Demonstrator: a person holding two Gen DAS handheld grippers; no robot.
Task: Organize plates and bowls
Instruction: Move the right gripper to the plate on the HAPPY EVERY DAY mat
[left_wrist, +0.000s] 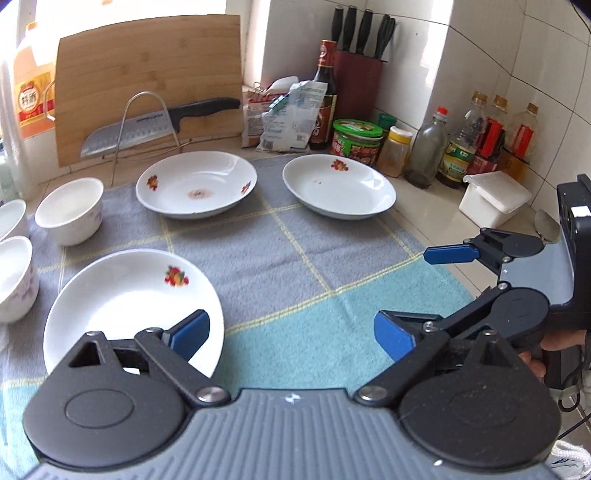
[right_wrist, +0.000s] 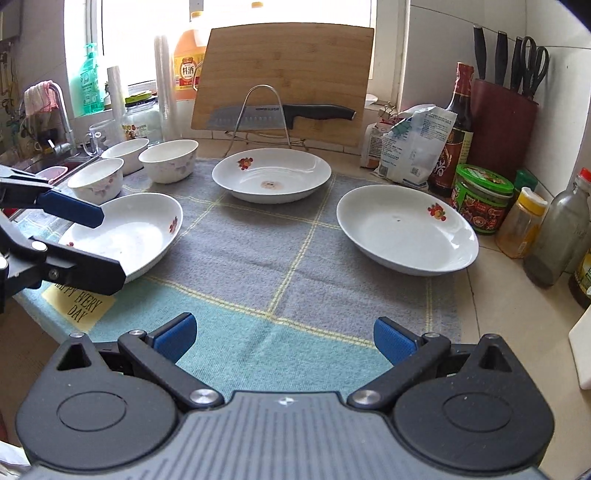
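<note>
Three white shallow plates with fruit prints lie on a grey-and-teal checked cloth (left_wrist: 295, 258): one near left (left_wrist: 133, 310) (right_wrist: 133, 229), one at the far middle (left_wrist: 195, 188) (right_wrist: 271, 175), one at the right (left_wrist: 338, 188) (right_wrist: 406, 229). Three white flowered bowls (left_wrist: 70, 210) (right_wrist: 168, 160) stand upright at the cloth's far left. My left gripper (left_wrist: 291, 334) (right_wrist: 110, 245) is open and empty, hovering by the near-left plate's edge. Low over the cloth's front, my right gripper (right_wrist: 284, 338) (left_wrist: 406, 286) is open with nothing between its fingers.
A bamboo cutting board (right_wrist: 284, 74) leans at the back behind a wire rack holding a knife (right_wrist: 280, 112). Bags, sauce bottles (right_wrist: 456, 125), a green-lidded jar (right_wrist: 482, 199), a knife block (right_wrist: 502, 122) and a white box (left_wrist: 493, 197) crowd the right side. A sink with a tap (right_wrist: 59, 110) lies left.
</note>
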